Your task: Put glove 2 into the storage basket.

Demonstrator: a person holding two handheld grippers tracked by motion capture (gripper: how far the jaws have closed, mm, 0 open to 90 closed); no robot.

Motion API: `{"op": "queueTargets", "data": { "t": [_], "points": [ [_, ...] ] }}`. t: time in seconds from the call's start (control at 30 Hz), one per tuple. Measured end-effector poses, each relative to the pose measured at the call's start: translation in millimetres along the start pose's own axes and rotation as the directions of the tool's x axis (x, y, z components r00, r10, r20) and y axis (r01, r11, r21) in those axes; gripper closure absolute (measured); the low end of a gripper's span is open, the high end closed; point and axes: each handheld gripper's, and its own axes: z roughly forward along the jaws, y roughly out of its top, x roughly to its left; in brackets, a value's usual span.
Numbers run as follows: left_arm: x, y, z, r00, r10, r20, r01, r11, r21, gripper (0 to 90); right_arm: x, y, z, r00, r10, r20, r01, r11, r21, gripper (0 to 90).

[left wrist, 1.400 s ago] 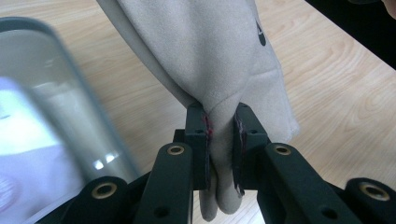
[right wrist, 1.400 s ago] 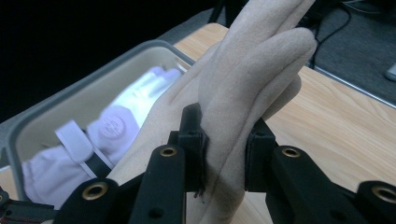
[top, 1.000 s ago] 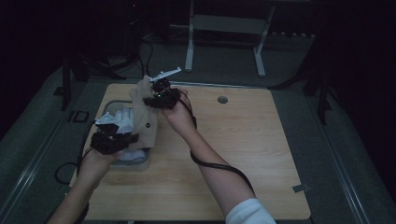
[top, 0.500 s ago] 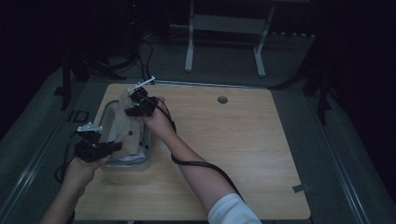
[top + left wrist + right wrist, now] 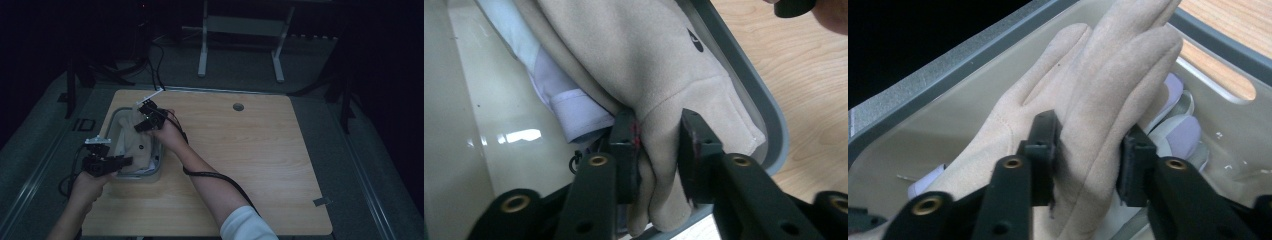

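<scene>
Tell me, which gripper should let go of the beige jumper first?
Probably the right gripper: its end of the beige jumper already lies inside the bin, while the left gripper pinches fabric bunched at the near rim.

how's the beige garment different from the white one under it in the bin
The beige garment lies on top, thick and fleecy, pinched by both grippers; the white garment sits beneath it, thinner and smoother, with no jaw on it. The beige one covers most of the bin; the white peeks out at its edge. Both lie inside the bin.
</scene>
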Motion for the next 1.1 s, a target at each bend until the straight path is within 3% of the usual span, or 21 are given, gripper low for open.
{"op": "queueTargets", "data": {
  "t": [0.1, 0.17, 0.23, 0.27, 0.3, 0.33, 0.37, 0.4, 0.47, 0.5, 0.63, 0.73, 0.83, 1.03, 1.1],
  "points": [
    [-1.0, -0.8, 0.5, 1.0, 0.007, -0.001, -0.007, 1.0, 0.005, 60.4, -2.4, 0.6, -3.4, 1.0, 0.002, 0.008, -0.002, 1.0, -0.009, 54.5],
    [-1.4, -1.2, 1.2, 1.0, 0.006, -0.002, -0.006, 1.0, 0.003, 53.5, -5.1, 1.1, -7.2, 0.9995, 0.008, 0.031, -0.008, 0.9999, -0.015, 44.8],
    [-1.8, -1.2, 2.0, 0.9999, 0.002, -0.013, -0.002, 1.0, 0.004, 46.0, -6.6, 1.3, -8.7, 0.9994, 0.013, 0.031, -0.012, 0.9997, -0.019, 43.7],
    [-1.9, -1.3, 2.1, 0.9999, 0.003, -0.012, -0.003, 1.0, 0.0, 46.0, -8.7, 1.5, -11.2, 0.9994, 0.018, 0.03, -0.018, 0.9996, -0.023, 40.1],
    [-1.9, -1.4, 1.9, 0.9999, 0.002, -0.01, -0.002, 1.0, -0.006, 45.3, -11.6, 1.9, -18.0, 0.998, 0.021, 0.059, -0.018, 0.9989, -0.043, 35.8],
    [-2.2, -1.2, 1.6, 0.9999, -0.001, -0.013, 0.001, 0.9999, -0.012, 45.3, -11.6, 1.9, -18.0, 0.998, 0.021, 0.059, -0.018, 0.9989, -0.043, 35.8],
    [-2.6, -0.6, 0.1, 0.9999, 0.0, -0.015, 0.0, 0.9998, -0.021, 42.8, -12.9, 2.3, -21.3, 0.998, 0.028, 0.056, -0.026, 0.9987, -0.044, 31.4],
    [-3.1, 0.3, -3.2, 1.0, -0.002, -0.009, 0.002, 0.9994, -0.033, 40.0, -15.0, 2.7, -29.0, 0.9987, 0.007, 0.051, -0.005, 0.9986, -0.053, 23.1],
    [-4.1, 0.6, -5.3, 1.0, -0.003, -0.006, 0.003, 0.9989, -0.048, 37.4, -15.4, 2.7, -31.3, 0.9993, 0.004, 0.037, -0.002, 0.9987, -0.05, 20.0],
    [-5.0, 0.8, -7.8, 1.0, -0.001, -0.008, 0.001, 0.9981, -0.062, 36.5, -14.9, 1.9, -37.3, 0.9997, -0.016, 0.018, 0.017, 0.9983, -0.055, 19.0],
    [-10.0, 1.5, -18.2, 0.9992, 0.023, -0.031, -0.026, 0.9929, -0.116, 31.9, -10.5, -2.4, -50.1, 0.9984, -0.05, 0.024, 0.052, 0.9965, -0.066, 18.1],
    [-12.0, 1.7, -22.1, 0.9987, 0.017, -0.048, -0.024, 0.9889, -0.146, 26.5, -7.2, -8.4, -61.6, 0.9972, -0.073, 0.02, 0.074, 0.9933, -0.088, 18.2],
    [-16.0, 1.6, -25.6, 0.9983, 0.012, -0.057, -0.024, 0.9793, -0.201, 19.1, -5.6, -14.0, -68.7, 0.9953, -0.094, 0.022, 0.096, 0.991, -0.093, 18.2],
    [-31.5, 2.9, -23.7, 0.9928, 0.065, -0.101, -0.088, 0.9661, -0.243, 8.4, -4.5, -37.1, -86.6, 0.9929, -0.118, 0.014, 0.119, 0.9871, -0.107, 18.1],
    [-39.4, 3.8, -23.1, 0.9917, 0.078, -0.102, -0.104, 0.9559, -0.275, 8.3, -6.1, -45.2, -90.5, 0.992, -0.125, 0.015, 0.126, 0.9861, -0.108, 18.1]
  ]
}}
